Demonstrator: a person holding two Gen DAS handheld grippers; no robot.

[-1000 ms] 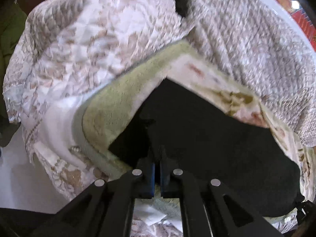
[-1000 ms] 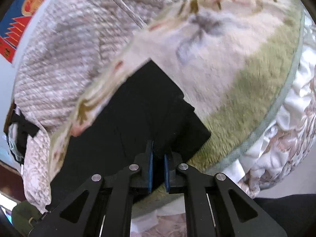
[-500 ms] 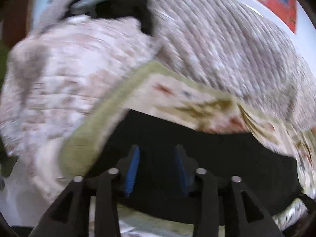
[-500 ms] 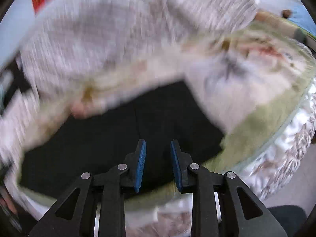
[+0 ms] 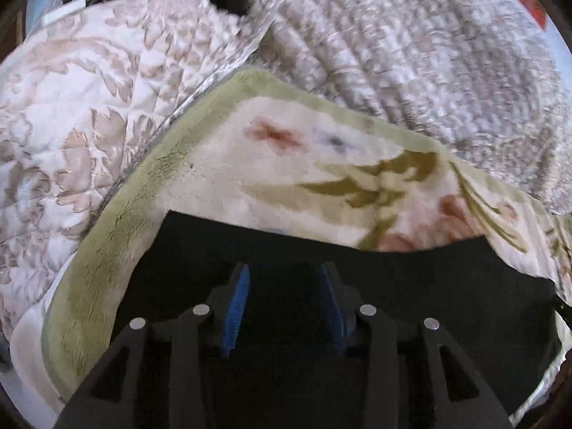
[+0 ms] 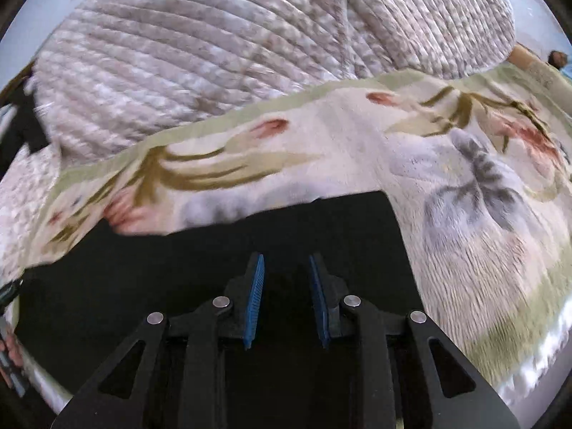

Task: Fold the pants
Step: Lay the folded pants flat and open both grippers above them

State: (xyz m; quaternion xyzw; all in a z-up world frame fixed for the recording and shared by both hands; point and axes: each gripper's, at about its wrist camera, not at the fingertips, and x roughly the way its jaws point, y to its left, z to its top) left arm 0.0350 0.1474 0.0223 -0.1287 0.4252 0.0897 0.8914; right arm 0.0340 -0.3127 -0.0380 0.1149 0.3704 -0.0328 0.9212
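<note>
Left tool (image 5: 284, 304), right tool (image 6: 286, 300): pads apart, nothing clamped, above black pants (image 6: 221, 250) on floral blanket (image 6: 464, 214). No readable writing.

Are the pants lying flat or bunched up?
Flat. The black pants lie smooth on the floral blanket, with straight edges and a square corner.

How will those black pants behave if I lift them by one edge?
The pants will probably droop rather than hold shape, since they lie flat and limp. On the plush blanket they will likely drag and bunch, not slide. They look thin, so probably light.
</note>
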